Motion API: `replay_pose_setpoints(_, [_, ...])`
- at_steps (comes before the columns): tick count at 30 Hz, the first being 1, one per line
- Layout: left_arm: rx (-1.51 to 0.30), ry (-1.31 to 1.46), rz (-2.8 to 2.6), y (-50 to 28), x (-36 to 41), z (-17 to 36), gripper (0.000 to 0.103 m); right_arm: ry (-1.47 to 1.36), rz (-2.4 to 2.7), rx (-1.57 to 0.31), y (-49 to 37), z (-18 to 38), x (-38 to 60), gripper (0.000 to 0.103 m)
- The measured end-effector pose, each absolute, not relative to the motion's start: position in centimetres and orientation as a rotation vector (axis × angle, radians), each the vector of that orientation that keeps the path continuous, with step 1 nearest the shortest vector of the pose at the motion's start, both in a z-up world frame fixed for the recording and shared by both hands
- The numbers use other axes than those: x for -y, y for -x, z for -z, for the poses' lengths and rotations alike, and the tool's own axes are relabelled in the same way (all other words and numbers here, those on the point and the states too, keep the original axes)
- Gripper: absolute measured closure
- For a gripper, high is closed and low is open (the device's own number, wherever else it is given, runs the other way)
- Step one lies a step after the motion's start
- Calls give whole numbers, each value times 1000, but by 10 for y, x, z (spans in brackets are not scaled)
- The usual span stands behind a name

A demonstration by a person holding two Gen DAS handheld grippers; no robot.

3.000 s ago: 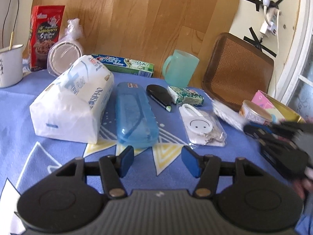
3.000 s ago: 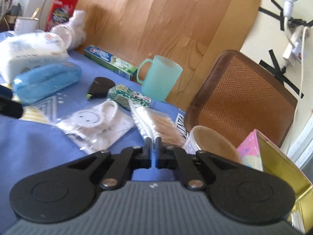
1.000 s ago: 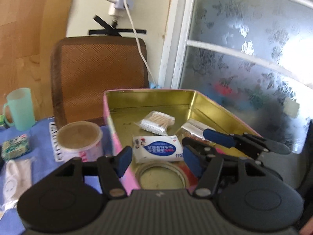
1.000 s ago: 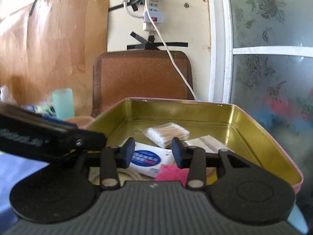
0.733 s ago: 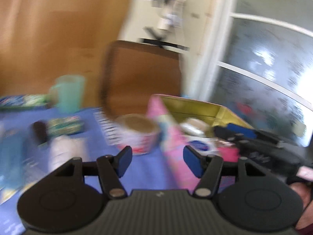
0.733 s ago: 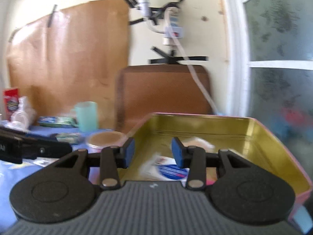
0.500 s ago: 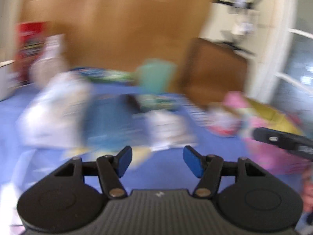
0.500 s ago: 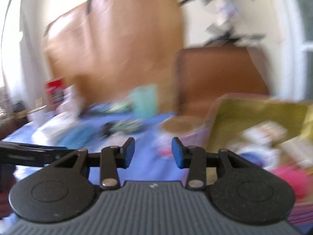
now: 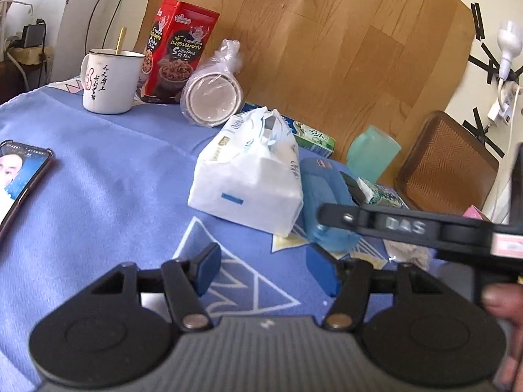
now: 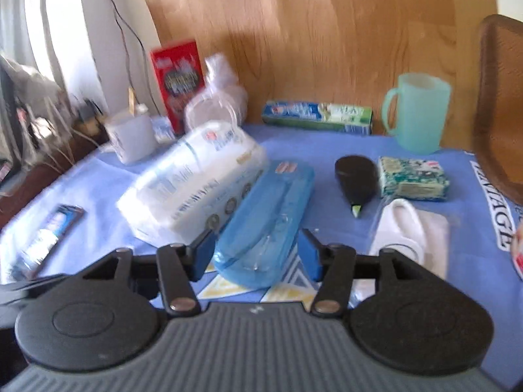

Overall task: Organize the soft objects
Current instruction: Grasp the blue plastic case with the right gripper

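Observation:
A large white tissue pack (image 9: 251, 176) lies on the blue tablecloth; it also shows in the right wrist view (image 10: 196, 176). A blue plastic case (image 10: 266, 222) lies beside it, to its right. A small green-patterned tissue packet (image 10: 412, 178) sits further right. My left gripper (image 9: 261, 269) is open and empty, low over the cloth in front of the tissue pack. My right gripper (image 10: 255, 251) is open and empty, its jaws standing either side of the blue case's near end. The right gripper's arm (image 9: 408, 227) crosses the left wrist view.
A phone (image 9: 16, 176) lies at the left. A white mug (image 9: 109, 81), a red snack box (image 9: 178, 55) and bagged cups (image 9: 212, 98) stand at the back. A toothpaste box (image 10: 318, 114), a green cup (image 10: 416, 114), a black object (image 10: 354, 176) and a bagged white item (image 10: 412, 232) lie right.
Both grippers have swung left from the gold tin box back over the table. They now face the tissue pack and the blue case. Both stay open.

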State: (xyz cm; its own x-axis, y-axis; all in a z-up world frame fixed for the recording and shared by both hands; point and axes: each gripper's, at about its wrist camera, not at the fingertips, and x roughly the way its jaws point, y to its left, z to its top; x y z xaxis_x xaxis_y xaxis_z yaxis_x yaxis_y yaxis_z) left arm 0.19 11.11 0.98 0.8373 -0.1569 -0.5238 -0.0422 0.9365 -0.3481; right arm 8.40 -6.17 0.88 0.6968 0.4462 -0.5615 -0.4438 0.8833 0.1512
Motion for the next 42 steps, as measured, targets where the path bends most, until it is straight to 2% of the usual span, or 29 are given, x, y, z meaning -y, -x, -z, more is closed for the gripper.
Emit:
replay_pose_setpoints(2, [-578, 355, 62, -1, -110, -8, 43, -20, -500, -627, -89, -4, 62, 36])
replay_pose_setpoints(4, [-579, 349, 61, -1, -109, -9, 42, -25, -521, -629, -90, -4, 63, 45])
replay_pose_setpoints(9, [-577, 354, 57, -1, -108, -8, 41, -20, -529, -645, -87, -8, 68, 49])
replay_pose_setpoints(14, [-578, 351, 57, -2, -108, -8, 41, -25, -516, -642, -88, -11, 65, 44])
replay_pose_setpoints(17, [-582, 328, 56, -3, -106, -9, 40, -20, -504, -693, -102, -3, 56, 39])
replay_pose_setpoints(23, [-586, 313, 61, -4, -104, -9, 38, -10, -527, -677, -97, 6, 68, 45])
replay_pose_setpoints(35, [-629, 292, 155, -9, -92, -12, 32, 88, -716, -657, 34, 5, 181, 45])
replay_pose_setpoints(37, [-662, 339, 247, -13, -79, -15, 32, 80, -662, -641, 50, 7, 195, 37])
replay_pose_setpoints(42, [-697, 293, 415, -17, -26, -21, 31, 56, -607, -611, 68, 13, 203, 36])
